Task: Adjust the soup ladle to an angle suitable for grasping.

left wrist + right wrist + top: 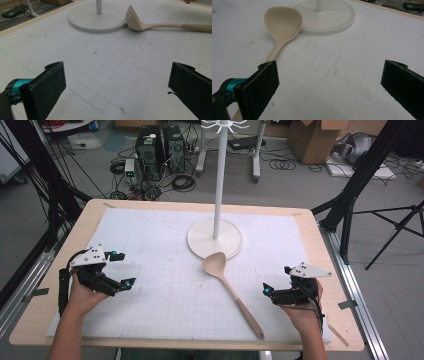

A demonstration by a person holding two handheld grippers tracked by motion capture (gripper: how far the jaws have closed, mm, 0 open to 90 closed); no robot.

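Centre frame: wooden spoon [232, 291], likely light, stiff; grip mid-handle. Your left gripper [118, 269] and right gripper [272, 289] gape wide, empty.

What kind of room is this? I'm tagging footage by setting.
Probably a lab or workshop set up for recording: black computer towers with loose cables on the grey floor, brown cardboard boxes, and black tripod legs beside the wooden table.
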